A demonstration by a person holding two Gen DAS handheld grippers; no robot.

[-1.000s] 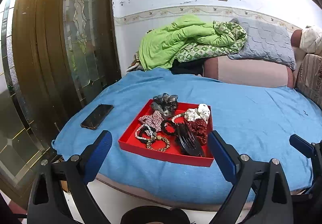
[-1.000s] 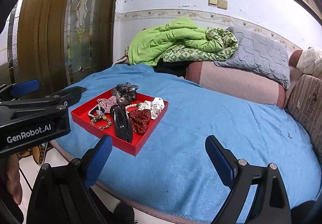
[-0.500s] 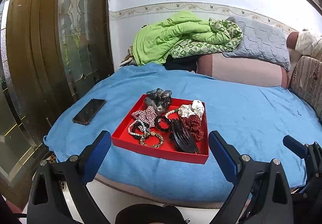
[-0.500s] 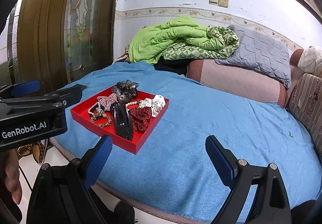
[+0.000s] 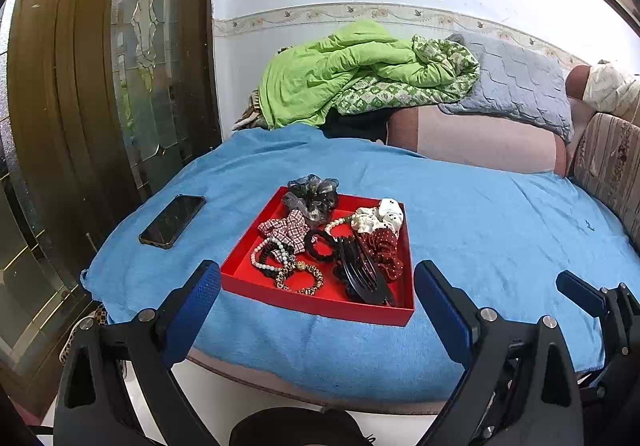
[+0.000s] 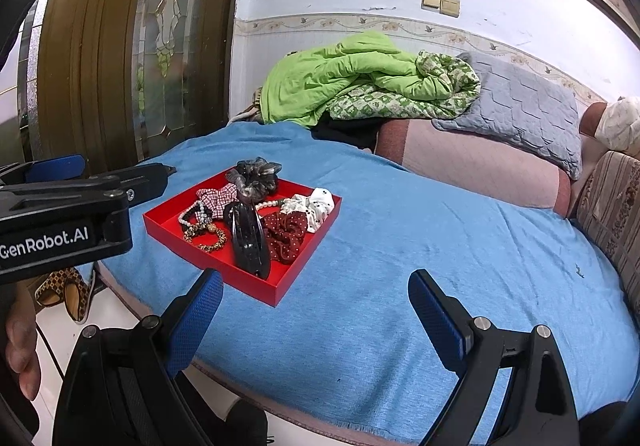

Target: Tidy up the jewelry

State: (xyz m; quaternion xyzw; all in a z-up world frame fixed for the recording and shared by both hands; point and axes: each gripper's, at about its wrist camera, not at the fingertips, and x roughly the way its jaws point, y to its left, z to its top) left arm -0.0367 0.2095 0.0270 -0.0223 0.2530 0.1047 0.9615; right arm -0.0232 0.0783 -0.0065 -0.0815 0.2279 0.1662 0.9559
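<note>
While both grippers hang short of the near edge of the bed (image 5: 500, 213), every piece of jewelry in view lies inside the red tray (image 5: 316, 306), which sits on the blue cover toward the bed's near left side. The left gripper (image 5: 318, 294) faces the tray squarely, its jaws wide apart and holding nothing; the right gripper (image 6: 316, 298) points at bare blue cover just right of the tray, jaws likewise apart and empty.

Inside the tray the pieces crowd and overlap: a grey scrunchie (image 5: 314, 197) at the far edge, a checked bow (image 5: 286, 232) in front of it, a white scrunchie (image 5: 380, 217) at the far right with a dark red dotted scrunchie (image 5: 380, 250) nearer, a black hair claw (image 5: 362, 278) lying lengthwise toward the near wall, and bead bracelets (image 5: 280, 266) at the near left. A phone (image 5: 172, 221) lies on the cover, left of the tray.

This scene fits two stages — things gathered in the tray awaiting sorting, or gathering just finished — and the pictures do not settle which. Any pick from the tray would call for care: the pieces are tangled close, and the bracelets lie flat against the floor of the tray, so jaws would need to close on one item without dragging its neighbours.
</note>
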